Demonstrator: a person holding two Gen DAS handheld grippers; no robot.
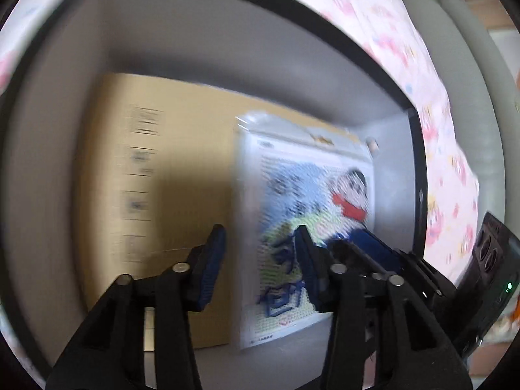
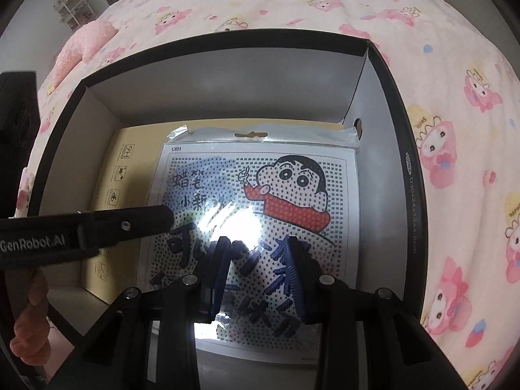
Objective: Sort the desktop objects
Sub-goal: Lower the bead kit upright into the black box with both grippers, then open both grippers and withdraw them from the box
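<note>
A cartoon bead kit in a clear sleeve lies flat inside a black box, partly on a brown carton on the box floor. The right tongs hang above the kit's lower part, blue pads apart and empty. The left tongs hover over the kit's edge, pads apart, holding nothing. The box sits on a bed with a pink cartoon bedspread.
</note>
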